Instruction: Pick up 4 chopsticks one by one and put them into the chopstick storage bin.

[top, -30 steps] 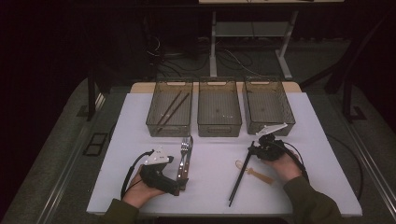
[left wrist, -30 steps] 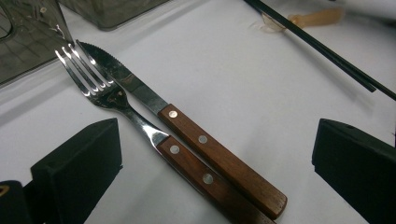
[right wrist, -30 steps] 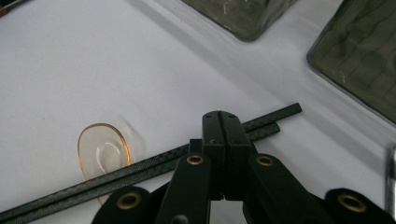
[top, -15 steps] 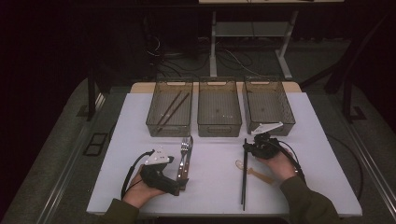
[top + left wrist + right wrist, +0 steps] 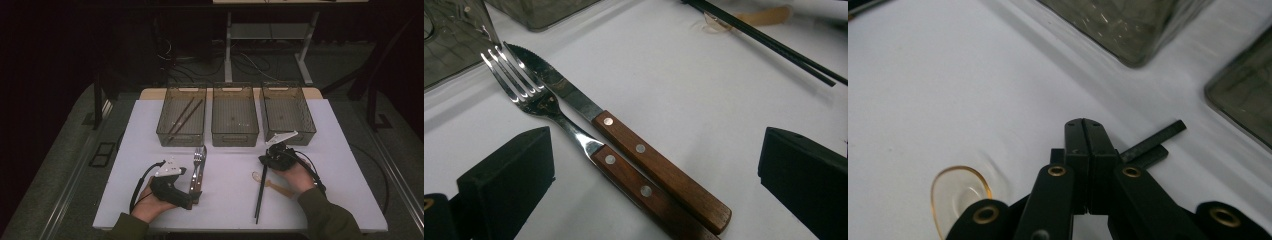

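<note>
Chopsticks [image 5: 260, 192] sit clamped in my right claw [image 5: 265, 161], jaws pressed together on their top ends, the black sticks trailing back from it along the white surface [image 5: 340, 150]. Just left of that claw lies a clear spoon [image 5: 959, 192]. My left claw [image 5: 654, 165] gapes wide, fork [image 5: 531, 97] and knife [image 5: 634, 147] lying between its jaws.

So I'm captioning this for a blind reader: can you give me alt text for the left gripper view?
A fork and a knife with riveted wooden handles lie side by side on a white table, between the left gripper's two open black jaws. Black chopsticks and a clear spoon lie beyond them, and a grey bin stands at upper left.
</note>
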`<action>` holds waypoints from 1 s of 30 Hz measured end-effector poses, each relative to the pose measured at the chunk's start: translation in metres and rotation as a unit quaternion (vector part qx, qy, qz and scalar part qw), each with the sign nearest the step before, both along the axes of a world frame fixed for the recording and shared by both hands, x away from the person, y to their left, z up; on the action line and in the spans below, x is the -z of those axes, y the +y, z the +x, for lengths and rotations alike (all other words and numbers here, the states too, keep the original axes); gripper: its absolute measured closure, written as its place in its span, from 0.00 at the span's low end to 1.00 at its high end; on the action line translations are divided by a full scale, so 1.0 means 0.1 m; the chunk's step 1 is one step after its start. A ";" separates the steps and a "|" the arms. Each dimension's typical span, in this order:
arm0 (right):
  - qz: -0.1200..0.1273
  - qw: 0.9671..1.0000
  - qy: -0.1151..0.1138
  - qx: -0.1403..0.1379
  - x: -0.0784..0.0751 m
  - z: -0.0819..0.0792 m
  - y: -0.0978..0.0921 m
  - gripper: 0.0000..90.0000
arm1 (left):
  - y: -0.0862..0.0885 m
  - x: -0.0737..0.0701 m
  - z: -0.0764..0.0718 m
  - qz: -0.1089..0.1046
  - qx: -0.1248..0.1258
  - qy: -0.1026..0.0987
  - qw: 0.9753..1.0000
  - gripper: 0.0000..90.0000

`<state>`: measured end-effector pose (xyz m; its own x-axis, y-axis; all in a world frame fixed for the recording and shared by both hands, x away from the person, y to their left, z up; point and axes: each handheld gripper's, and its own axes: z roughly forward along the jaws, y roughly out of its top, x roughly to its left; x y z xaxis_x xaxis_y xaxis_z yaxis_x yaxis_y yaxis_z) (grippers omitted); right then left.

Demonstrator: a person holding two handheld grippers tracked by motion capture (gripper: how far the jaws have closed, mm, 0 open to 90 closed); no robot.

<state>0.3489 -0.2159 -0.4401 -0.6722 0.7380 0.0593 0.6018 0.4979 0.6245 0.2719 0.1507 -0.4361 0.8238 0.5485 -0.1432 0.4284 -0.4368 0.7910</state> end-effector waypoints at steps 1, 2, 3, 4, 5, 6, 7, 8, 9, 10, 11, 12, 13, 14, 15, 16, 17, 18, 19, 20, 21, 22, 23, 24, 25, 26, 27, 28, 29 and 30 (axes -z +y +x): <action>-0.002 1.000 0.000 0.001 0.00 0.00 -0.01 1.00 | 0.00 0.00 0.00 0.000 0.000 0.000 1.000 0.00; -0.004 1.000 0.002 0.003 0.00 0.00 -0.02 1.00 | 0.00 0.00 0.00 0.000 0.000 0.000 1.000 0.00; -0.008 1.000 0.002 0.003 0.00 -0.01 -0.03 1.00 | 0.00 0.00 0.00 0.000 0.000 0.000 1.000 0.00; -0.012 1.000 0.003 0.006 0.00 -0.01 -0.04 1.00 | 0.00 0.00 0.00 0.000 0.000 0.001 1.000 0.00; -0.015 1.000 0.005 0.009 0.01 -0.01 -0.05 1.00 | 0.00 0.00 0.00 0.000 -0.001 0.001 1.000 0.00; -0.020 1.000 0.005 0.009 0.01 -0.01 -0.07 1.00 | 0.00 0.00 0.00 0.000 0.000 0.000 1.000 0.00; -0.017 1.000 0.006 0.010 0.01 -0.02 -0.08 1.00 | 0.00 0.00 0.00 0.000 0.000 0.000 1.000 0.00; -0.018 1.000 0.008 0.011 0.01 -0.02 -0.09 1.00 | 0.00 0.00 0.00 0.000 -0.001 0.001 1.000 0.00; -0.021 1.000 0.010 0.013 0.00 -0.02 -0.11 1.00 | 0.00 0.00 0.00 0.000 -0.001 0.001 1.000 0.00; -0.021 1.000 0.010 0.013 0.00 -0.03 -0.12 1.00 | 0.00 0.00 0.00 0.000 -0.001 0.001 1.000 0.00; -0.024 1.000 0.013 0.014 0.00 -0.03 -0.13 1.00 | 0.00 0.00 0.00 -0.001 -0.001 0.001 1.000 0.00; -0.025 1.000 0.012 0.013 0.00 -0.04 -0.14 1.00 | 0.00 0.00 0.00 -0.001 -0.001 0.000 1.000 0.00; -0.027 0.999 0.014 0.013 -0.01 -0.04 -0.15 1.00 | 0.00 0.00 0.00 -0.001 -0.001 0.000 1.000 0.00; -0.029 0.999 0.015 0.013 -0.01 -0.05 -0.16 1.00 | 0.00 0.00 0.00 0.000 -0.001 0.001 1.000 0.00; -0.028 0.999 0.017 0.015 -0.01 -0.06 -0.17 1.00 | 0.00 0.00 0.00 -0.001 -0.001 0.000 1.000 0.00; -0.029 0.999 0.019 0.015 -0.01 -0.06 -0.18 1.00 | 0.00 0.00 0.00 0.000 -0.001 0.000 1.000 0.00; -0.030 0.999 0.021 0.015 -0.01 -0.07 -0.19 1.00 | 0.00 0.00 0.00 0.000 -0.001 0.000 1.000 0.00; -0.030 0.999 0.022 0.014 -0.02 -0.07 -0.21 1.00 | 0.00 0.00 0.00 -0.001 -0.001 0.000 1.000 0.00; -0.031 0.999 0.024 0.015 -0.02 -0.07 -0.22 1.00 | 0.00 0.00 0.00 -0.001 -0.001 0.000 1.000 0.00; -0.030 0.999 0.027 0.016 -0.02 -0.08 -0.23 1.00 | 0.00 0.00 0.00 -0.001 -0.001 0.001 1.000 0.00; -0.031 0.999 0.028 0.015 -0.02 -0.09 -0.24 1.00 | 0.00 0.00 0.00 0.000 -0.001 0.000 1.000 0.00; -0.032 0.999 0.029 0.013 -0.02 -0.09 -0.25 1.00 | 0.00 0.00 0.00 -0.001 -0.001 0.001 1.000 0.00; -0.032 0.999 0.033 0.014 -0.03 -0.10 -0.27 1.00 | 0.00 0.00 0.00 -0.001 -0.001 0.001 1.000 0.00; -0.031 0.999 0.034 0.013 -0.03 -0.11 -0.28 1.00 | 0.00 0.00 0.00 -0.001 -0.001 0.001 1.000 0.00; -0.030 0.999 0.037 0.014 -0.03 -0.11 -0.29 1.00 | 0.00 0.00 0.00 0.000 0.000 0.000 1.000 0.00; -0.030 0.999 0.036 0.015 -0.03 -0.12 -0.30 1.00 | 0.00 0.00 0.00 0.000 -0.001 0.000 1.000 0.00; -0.029 0.999 0.039 0.015 -0.03 -0.13 -0.31 1.00 | 0.00 0.00 0.00 0.000 -0.001 0.000 1.000 0.00; -0.030 0.999 0.039 0.013 -0.03 -0.14 -0.32 1.00 | 0.00 0.00 0.00 0.000 -0.001 0.000 1.000 0.00; -0.031 0.999 0.041 0.013 -0.03 -0.15 -0.33 1.00 | 0.00 0.00 0.00 0.000 -0.001 0.000 1.000 0.00; -0.030 0.999 0.043 0.015 -0.04 -0.15 -0.34 1.00 | 0.00 0.00 0.00 -0.001 -0.001 0.000 1.000 0.00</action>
